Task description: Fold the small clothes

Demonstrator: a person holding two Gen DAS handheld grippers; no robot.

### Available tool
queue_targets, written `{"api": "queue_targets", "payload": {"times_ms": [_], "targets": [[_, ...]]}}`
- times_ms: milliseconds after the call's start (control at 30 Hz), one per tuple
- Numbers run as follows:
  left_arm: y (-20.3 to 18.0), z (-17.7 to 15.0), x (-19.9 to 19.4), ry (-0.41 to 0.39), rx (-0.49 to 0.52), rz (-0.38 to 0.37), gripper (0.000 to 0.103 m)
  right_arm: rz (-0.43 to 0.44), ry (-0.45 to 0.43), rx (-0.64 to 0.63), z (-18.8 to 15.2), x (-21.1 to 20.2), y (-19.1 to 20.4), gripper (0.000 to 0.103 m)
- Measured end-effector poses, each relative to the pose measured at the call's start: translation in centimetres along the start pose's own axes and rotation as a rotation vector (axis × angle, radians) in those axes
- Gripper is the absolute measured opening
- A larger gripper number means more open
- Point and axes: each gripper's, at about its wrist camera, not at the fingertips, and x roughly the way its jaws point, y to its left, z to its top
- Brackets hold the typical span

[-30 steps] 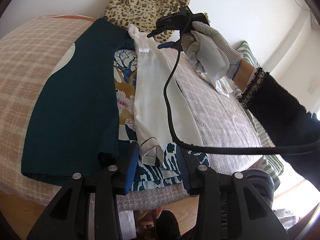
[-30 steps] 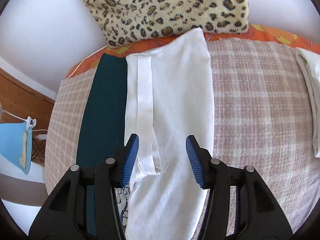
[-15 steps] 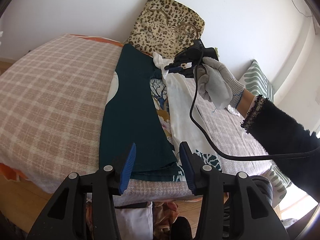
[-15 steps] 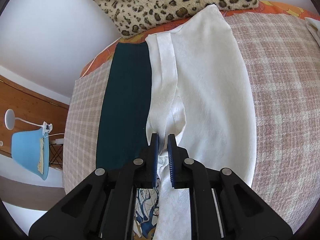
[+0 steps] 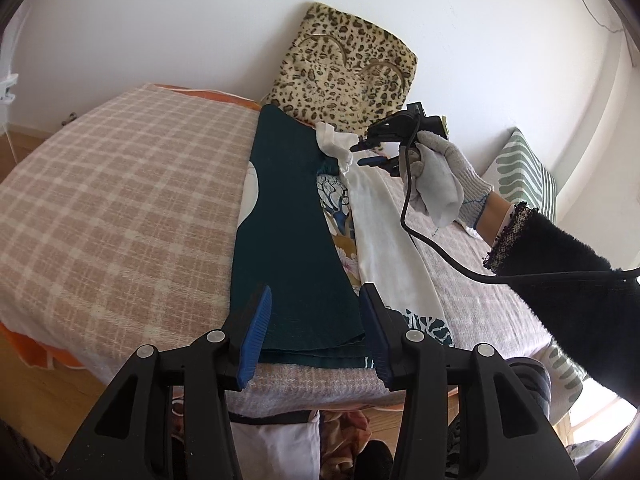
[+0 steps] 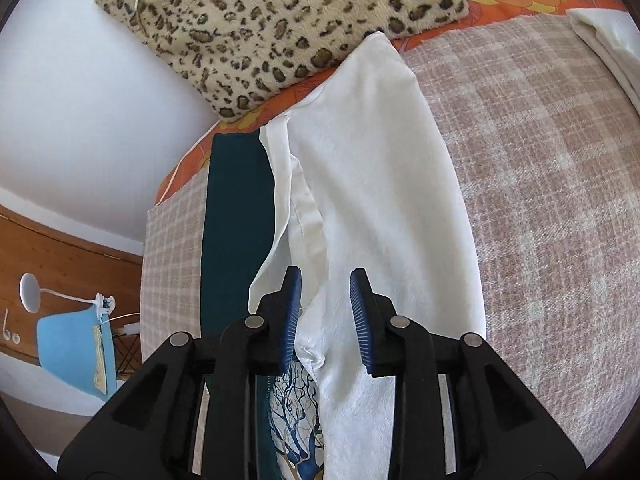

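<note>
Behind the clothes, leopard cushion [image 6: 280,20] (perhaps a bag)

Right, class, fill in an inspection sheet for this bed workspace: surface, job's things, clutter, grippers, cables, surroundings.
Surface: bed under a pink plaid blanket.
Job's things: dark green garment, white garment and a blue tree-print cloth between them, lying in long overlapping strips.
Clutter: leopard-print cushion at the wall; folded white cloth at the far edge.
Grippers: left gripper open over the green garment's near edge; right gripper, jaws opening, white fabric between them.
Cables: black cable hanging from the right gripper.
Surroundings: white wall, striped green cushion, blue chair, white lamp.
</note>
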Motion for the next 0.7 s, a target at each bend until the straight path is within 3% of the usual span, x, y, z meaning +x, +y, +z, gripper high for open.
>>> {"api": "queue_targets", "payload": {"times_ms": [100, 167, 233, 333, 467, 600, 700], "targets": [[0.1, 0.2, 0.3, 0.000, -0.002, 0.009, 0.044, 0.152, 0.049, 0.017, -0.4, 2.0, 0.7, 0.028], [0.3, 0.4, 0.3, -0.004, -0.010, 0.015, 0.044, 0.287, 0.095, -0.051, -1.2, 2.3, 3.1, 0.028], [0.6, 0.7, 0.2, -0.012, -0.020, 0.019, 0.044, 0.340, 0.123, -0.152, -1.8, 1.5, 5.5, 0.028], [0.9, 1.4, -0.1, -0.031, -0.021, 0.029, 0.044, 0.319, 0.083, -0.221, -2.2, -1.0, 6.7, 0.028], [1.3, 3.2, -1.0, -0.061, -0.017, 0.037, 0.044, 0.236, -0.013, -0.189, -1.2, -4.1, 5.3, 0.028], [1.7, 6.4, -2.8, -0.119, 0.004, 0.029, 0.045, 0.231, -0.054, -0.129, -1.0, -6.4, 3.2, 0.028], [2.0, 8.6, -4.0, -0.153, 0.056, 0.056, 0.052, 0.239, -0.067, -0.151, -2.4, -9.0, 2.7, 0.028]]}}
